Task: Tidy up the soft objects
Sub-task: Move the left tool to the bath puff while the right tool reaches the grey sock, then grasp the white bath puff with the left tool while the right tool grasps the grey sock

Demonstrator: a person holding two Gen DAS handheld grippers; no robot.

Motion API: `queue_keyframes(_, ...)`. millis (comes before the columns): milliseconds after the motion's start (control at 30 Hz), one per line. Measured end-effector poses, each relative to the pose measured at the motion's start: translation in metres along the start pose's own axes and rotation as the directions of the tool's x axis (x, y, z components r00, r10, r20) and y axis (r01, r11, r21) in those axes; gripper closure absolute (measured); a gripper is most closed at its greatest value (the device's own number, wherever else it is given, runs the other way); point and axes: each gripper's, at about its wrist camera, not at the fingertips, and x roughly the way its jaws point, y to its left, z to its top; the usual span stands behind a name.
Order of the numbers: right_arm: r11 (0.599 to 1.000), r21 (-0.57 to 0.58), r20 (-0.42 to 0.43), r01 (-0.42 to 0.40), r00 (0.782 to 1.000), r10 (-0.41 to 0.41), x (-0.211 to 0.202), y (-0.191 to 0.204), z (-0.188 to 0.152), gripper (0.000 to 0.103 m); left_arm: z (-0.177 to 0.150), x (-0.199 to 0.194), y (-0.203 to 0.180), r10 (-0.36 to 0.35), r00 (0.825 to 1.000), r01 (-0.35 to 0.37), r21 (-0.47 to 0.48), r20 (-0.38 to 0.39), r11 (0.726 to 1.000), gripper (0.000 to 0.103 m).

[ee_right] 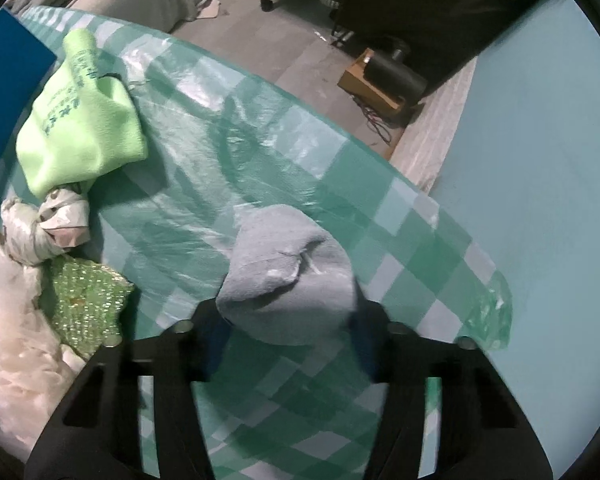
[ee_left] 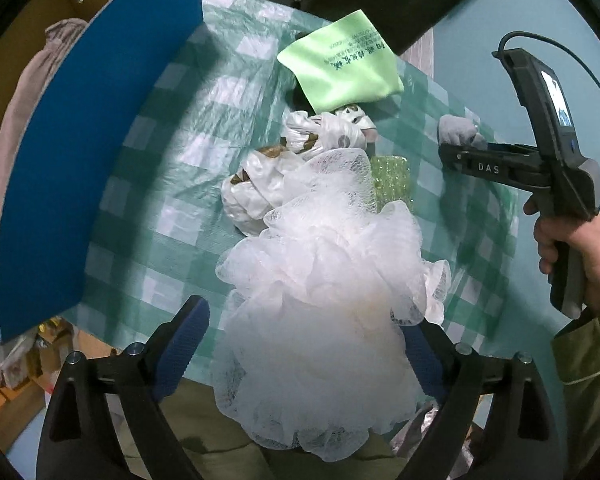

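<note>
Left hand-held gripper (ee_left: 304, 344): jaws spread wide, straddling the white mesh bath pouf (ee_left: 320, 304); left pad stands clear of the mesh, right pad mostly hidden behind it, so released as far as can be seen; pouf lies on the bench (ee_left: 148, 184) under a green-checked plastic cover, touching the knotted white plastic bags (ee_left: 292, 168). Right hand-held gripper (ee_right: 288, 344): fingers either side of the grey-blue sock (ee_right: 288, 276), half closed; pads look to be against the fabric, likely grasping it, though blur makes contact uncertain; sock sits on the bench near its far edge. Light-green cloth (ee_left: 340, 64) beyond the bags; green bubble wrap (ee_right: 84, 304) beside the pouf; blue board (ee_left: 100, 152) upright at left.
</note>
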Motion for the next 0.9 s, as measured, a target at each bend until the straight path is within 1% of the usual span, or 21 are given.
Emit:
queue_keyframes(33, 1.0, -0.002, 0.004, 0.002, 1.0, -0.002, -0.002, 0.003, 0.0, 0.067, 0.0, 0.001, 0.0, -0.001, 1.0, 0.001, -0.003, -0.001, 1.0, 0.009)
queue_keyframes(100, 1.0, -0.002, 0.013, -0.003, 1.0, 0.003, -0.003, 0.007, -0.001, 0.074, 0.001, 0.001, 0.001, -0.005, 1.0, 0.005, -0.007, -0.004, 1.0, 0.009)
queue_keyframes(200, 0.999, 0.032, 0.031, -0.006, 1.0, 0.005, -0.01, 0.01, -0.005, 0.078, 0.001, 0.001, 0.001, -0.013, 1.0, 0.013, -0.009, -0.019, 1.0, 0.009)
queue_keyframes(300, 0.996, 0.079, 0.052, -0.039, 0.998, 0.035, -0.019, 0.012, -0.011, 0.079, 0.001, 0.003, -0.001, -0.015, 1.0, 0.016, 0.004, -0.022, 1.0, 0.006)
queue_keyframes(333, 0.993, 0.103, 0.059, -0.051, 0.997, 0.045, -0.024, 0.013, -0.017, 0.079, 0.0, 0.005, -0.002, -0.008, 1.0, 0.008, 0.014, -0.02, 1.0, 0.002)
queue_keyframes(400, 0.989, 0.13, 0.068, -0.066, 0.996, 0.057, -0.03, 0.015, -0.024, 0.079, 0.0, 0.012, -0.005, -0.003, 1.0, 0.004, 0.031, -0.026, 1.0, 0.001)
queue_keyframes(500, 0.981, 0.173, 0.081, -0.089, 0.994, 0.076, -0.042, 0.021, -0.042, 0.079, -0.001, 0.028, -0.01, -0.037, 0.997, 0.039, 0.03, -0.064, 0.999, 0.0)
queue_keyframes(600, 0.973, 0.209, 0.085, -0.099, 0.993, 0.082, -0.049, 0.026, -0.059, 0.079, -0.002, 0.039, -0.016, -0.055, 0.995, 0.059, 0.037, -0.083, 0.998, 0.0)
queue_keyframes(767, 0.95, 0.293, 0.1, -0.104, 0.992, 0.078, -0.063, 0.027, -0.09, 0.079, -0.005, 0.057, -0.032, -0.071, 0.992, 0.082, 0.093, -0.107, 0.992, 0.0)
queue_keyframes(900, 0.933, 0.343, 0.111, -0.111, 0.991, 0.077, -0.072, 0.029, -0.116, 0.079, -0.007, 0.069, -0.045, -0.076, 0.991, 0.094, 0.175, -0.106, 0.98, 0.0)
